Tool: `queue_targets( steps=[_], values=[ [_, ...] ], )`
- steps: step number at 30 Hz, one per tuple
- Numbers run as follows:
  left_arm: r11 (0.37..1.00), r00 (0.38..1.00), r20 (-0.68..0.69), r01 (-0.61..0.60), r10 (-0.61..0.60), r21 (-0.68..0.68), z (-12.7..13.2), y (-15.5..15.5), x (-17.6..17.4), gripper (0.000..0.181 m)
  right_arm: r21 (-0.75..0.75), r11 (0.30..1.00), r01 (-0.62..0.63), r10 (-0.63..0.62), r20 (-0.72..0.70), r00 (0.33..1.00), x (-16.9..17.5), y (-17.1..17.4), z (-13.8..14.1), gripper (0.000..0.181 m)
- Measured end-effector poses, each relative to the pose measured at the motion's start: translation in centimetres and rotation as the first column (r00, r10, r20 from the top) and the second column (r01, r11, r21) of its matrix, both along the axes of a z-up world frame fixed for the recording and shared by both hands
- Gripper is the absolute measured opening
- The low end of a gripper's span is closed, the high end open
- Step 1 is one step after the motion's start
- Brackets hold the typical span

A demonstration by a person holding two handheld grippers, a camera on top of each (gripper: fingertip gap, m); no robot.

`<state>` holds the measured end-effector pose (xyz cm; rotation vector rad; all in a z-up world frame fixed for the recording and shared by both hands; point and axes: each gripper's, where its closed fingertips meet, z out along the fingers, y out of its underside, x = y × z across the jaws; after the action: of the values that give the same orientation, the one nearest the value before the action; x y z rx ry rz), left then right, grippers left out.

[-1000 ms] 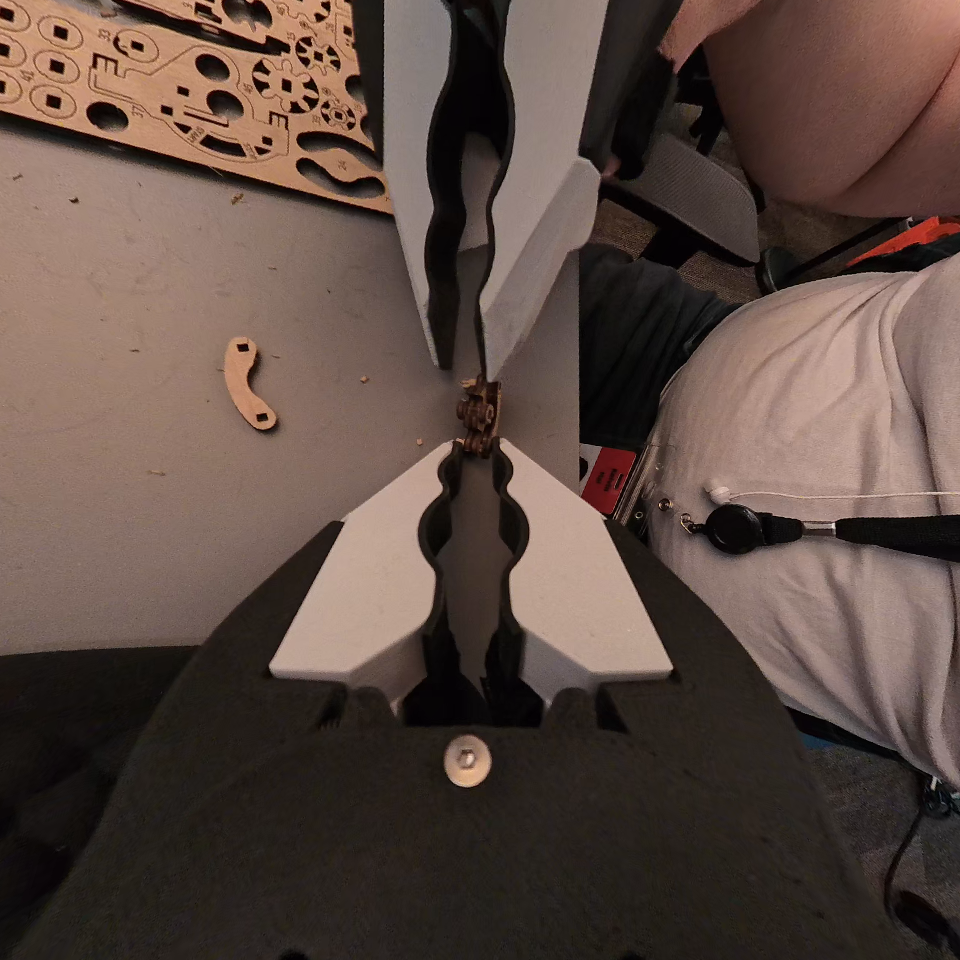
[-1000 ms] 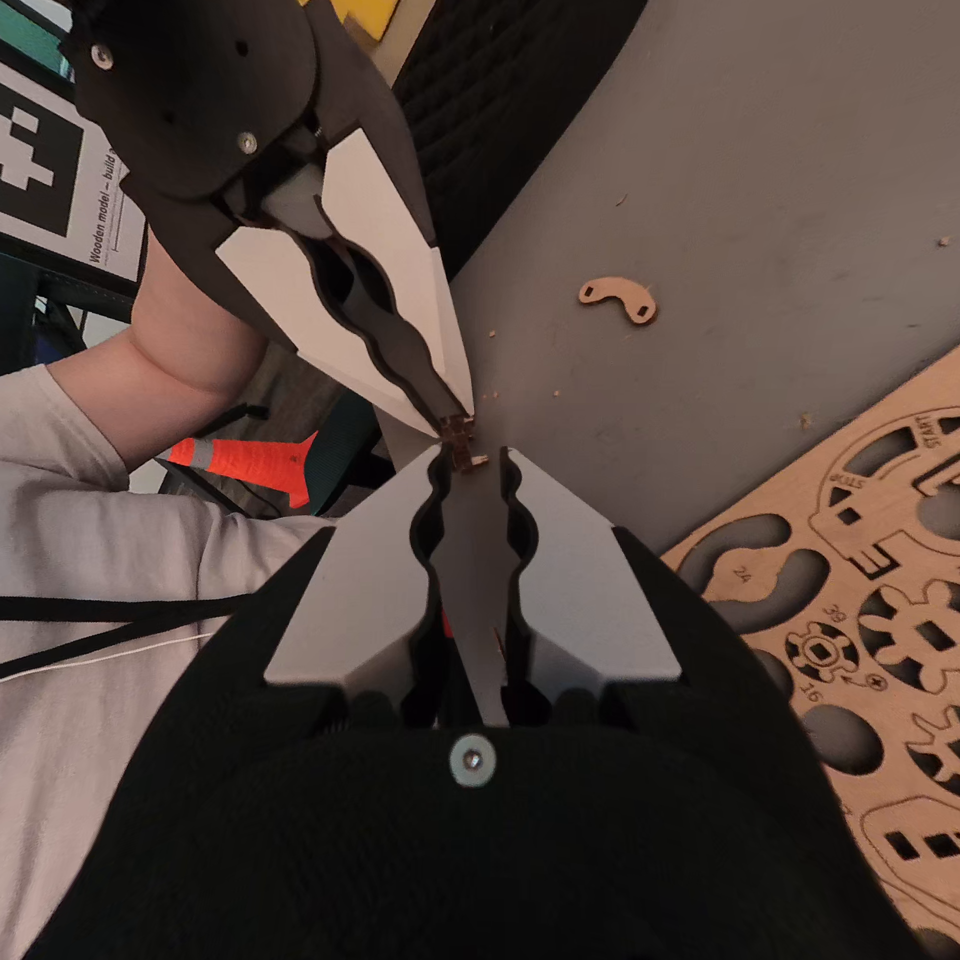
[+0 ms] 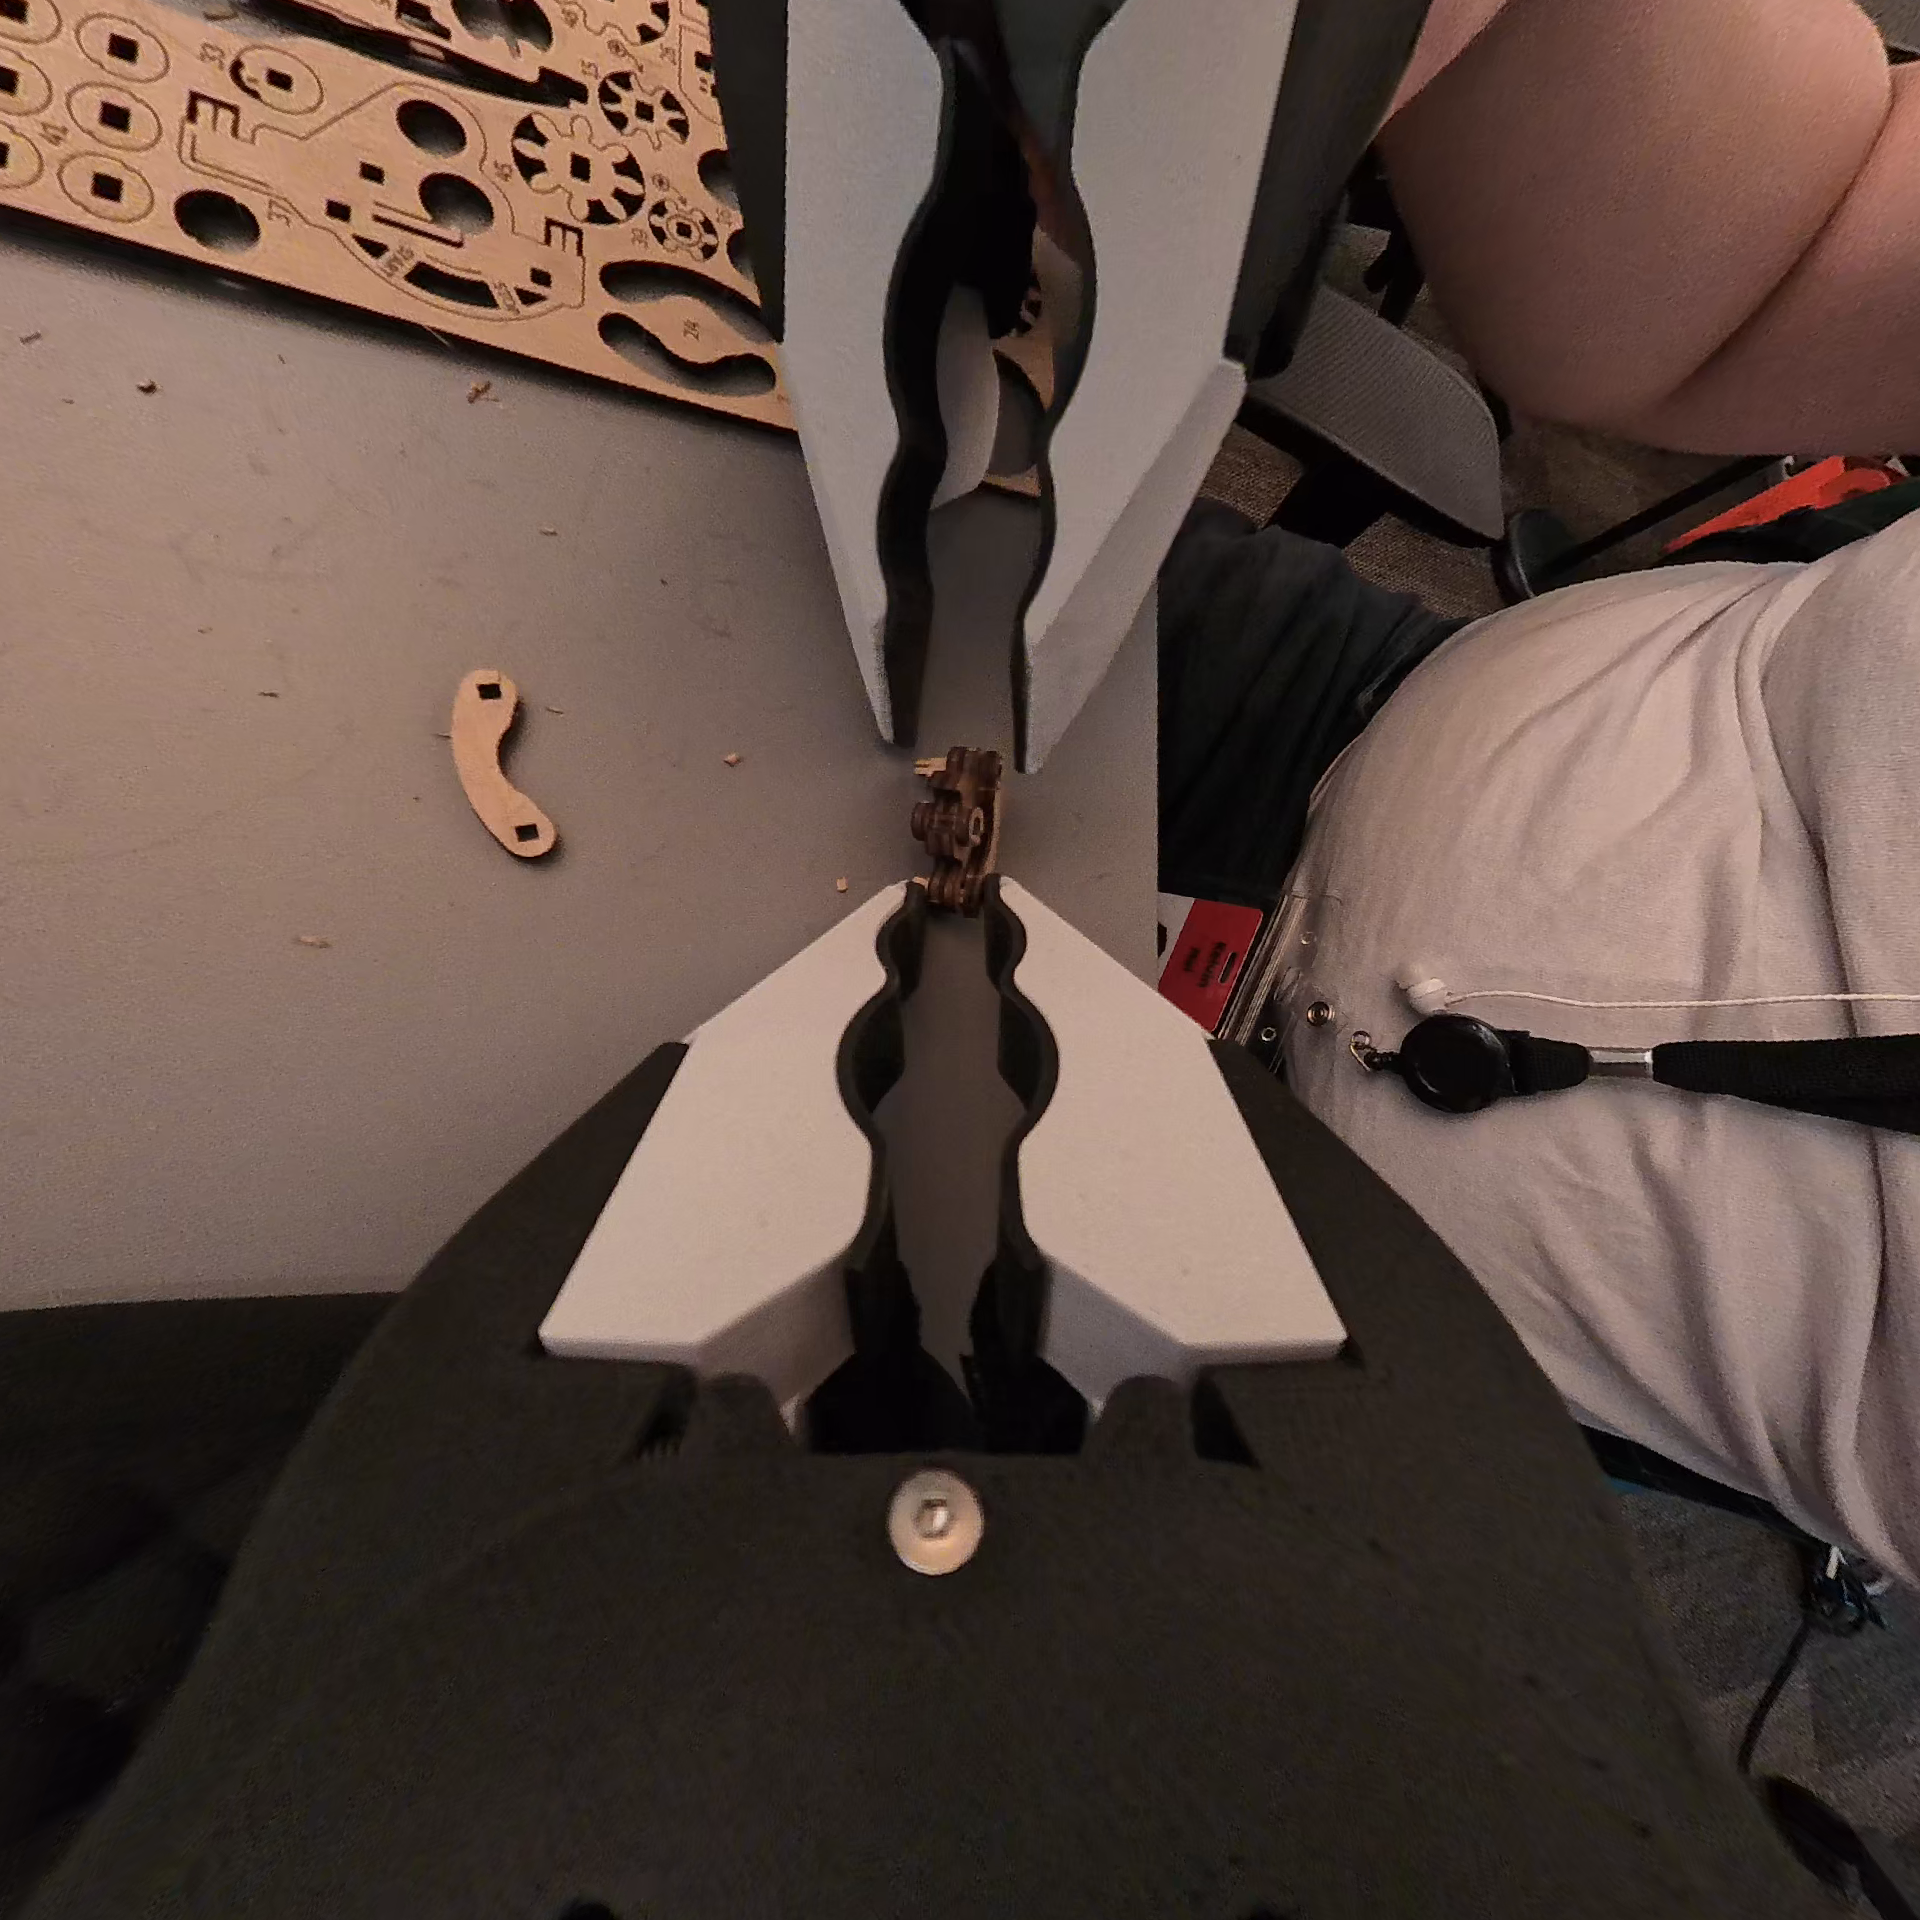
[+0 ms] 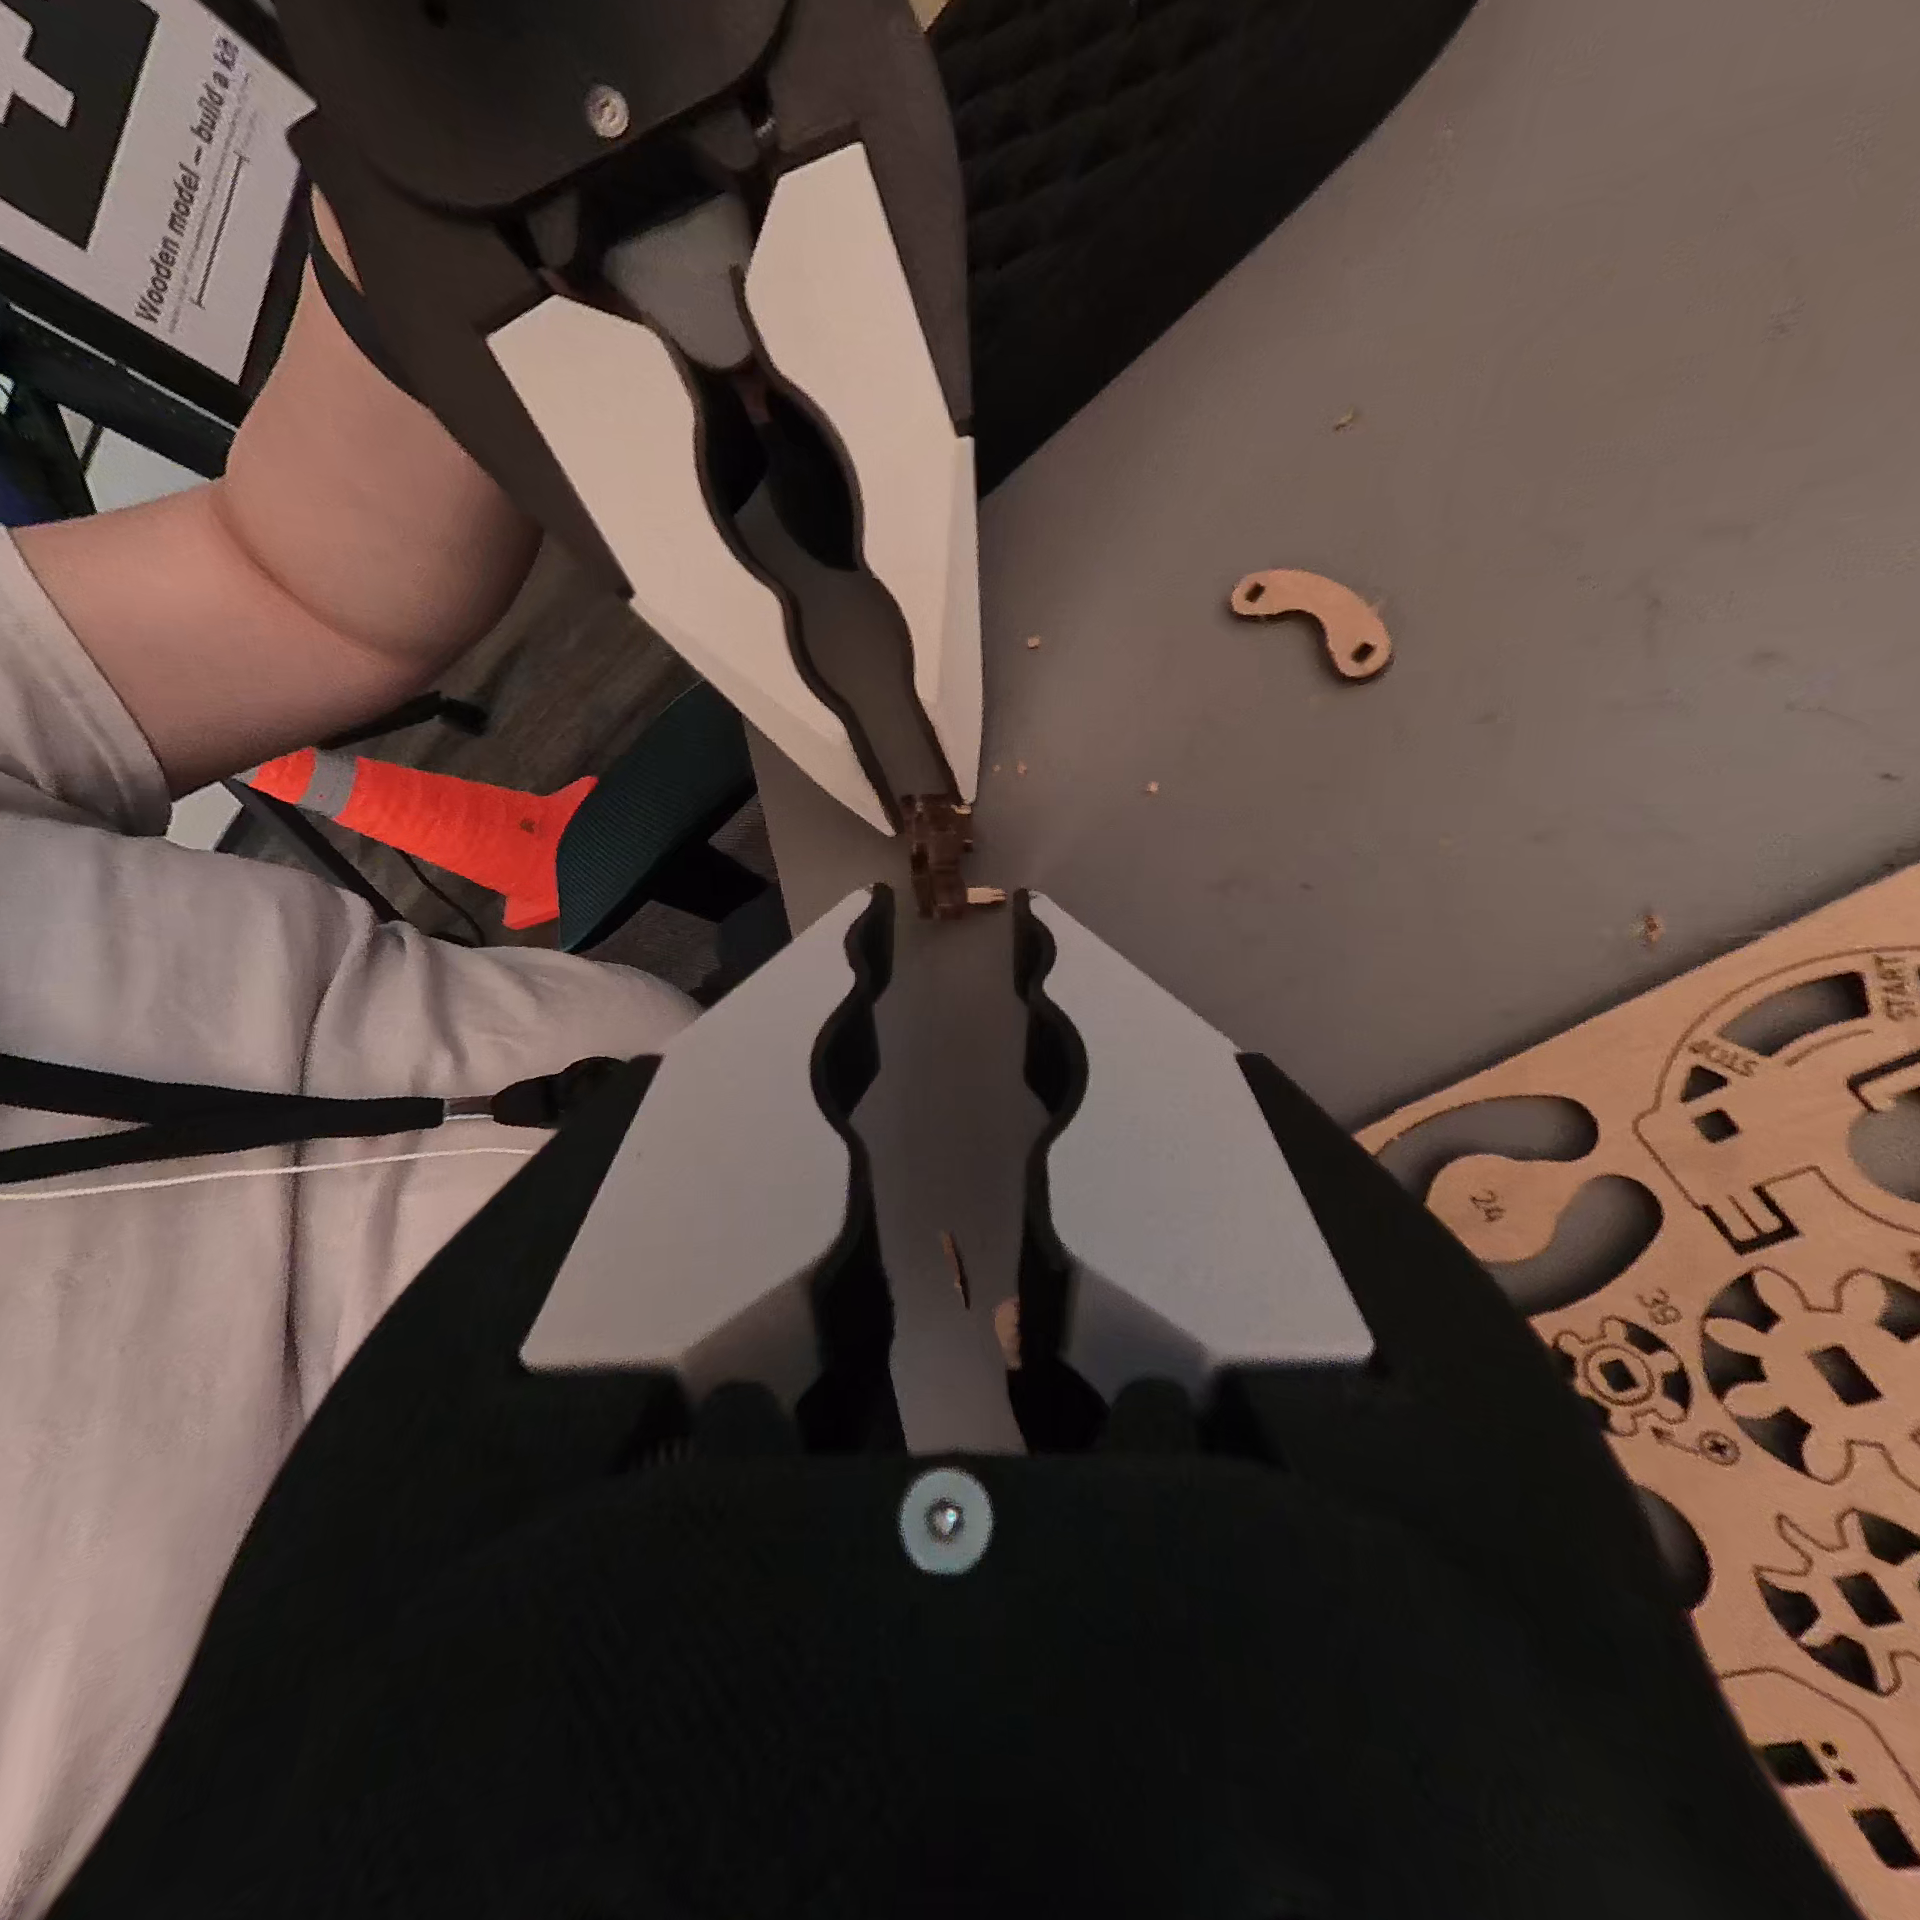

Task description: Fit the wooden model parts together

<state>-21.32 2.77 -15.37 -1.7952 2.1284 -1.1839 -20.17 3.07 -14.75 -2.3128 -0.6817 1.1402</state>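
A small dark wooden assembly (image 3: 958,826) hangs above the grey table (image 3: 312,987) between the two grippers, which meet tip to tip. My left gripper (image 3: 951,888) is shut on its near end. In the right wrist view it (image 4: 930,816) comes down from the top, pinching the assembly (image 4: 940,852). My right gripper (image 4: 953,899) is open, its tips on either side of the assembly's other end without clamping it. It also shows in the left wrist view (image 3: 958,753). A short peg sticks out sideways from the assembly.
A loose curved wooden link (image 3: 497,764) lies on the table, also in the right wrist view (image 4: 1311,623). A laser-cut plywood sheet (image 3: 332,135) lies at the far side (image 4: 1631,1288). The person's shirt (image 3: 1558,1039) is beyond the table edge. Wood crumbs are scattered about.
The left gripper has turned a little and still holds the assembly. The right gripper stays open at the assembly's other end. The loose link has not moved.
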Motion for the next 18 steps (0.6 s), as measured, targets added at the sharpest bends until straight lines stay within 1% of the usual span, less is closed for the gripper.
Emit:
queue_targets(
  steps=[2, 5, 10, 15, 18],
  values=[
    [1.000, 1.000, 0.002, 0.000, 0.000, 0.003, -0.01, 0.00, 0.00, 0.008, 0.028, 1.000, -0.005, 0.005, 0.022, 1.000, -0.04, 0.06, -0.11, 0.018],
    [1.000, 1.000, 0.004, -0.003, 0.003, 0.008, 0.00, 0.04, 0.03, 0.007, 0.062, 0.998, -0.016, 0.013, 0.046, 0.999, -0.10, 0.01, -0.16, 0.009],
    [0.999, 1.000, 0.016, 0.000, -0.001, 0.035, -0.02, 0.03, 0.02, 0.008, 0.090, 0.996, -0.011, 0.006, 0.057, 0.998, -0.11, -0.01, -0.12, 0.008],
    [0.998, 1.000, 0.031, -0.004, 0.003, 0.058, -0.01, 0.01, 0.06, 0.009, 0.225, 0.974, -0.017, -0.011, 0.120, 0.993, -0.10, -0.16, -0.09, 0.006],
    [0.998, 0.999, 0.039, -0.004, 0.002, 0.061, 0.06, 0.00, 0.08, 0.009, 0.281, 0.959, -0.023, -0.023, 0.161, 0.987, -0.10, -0.33, -0.18, 0.007]
  ],
)
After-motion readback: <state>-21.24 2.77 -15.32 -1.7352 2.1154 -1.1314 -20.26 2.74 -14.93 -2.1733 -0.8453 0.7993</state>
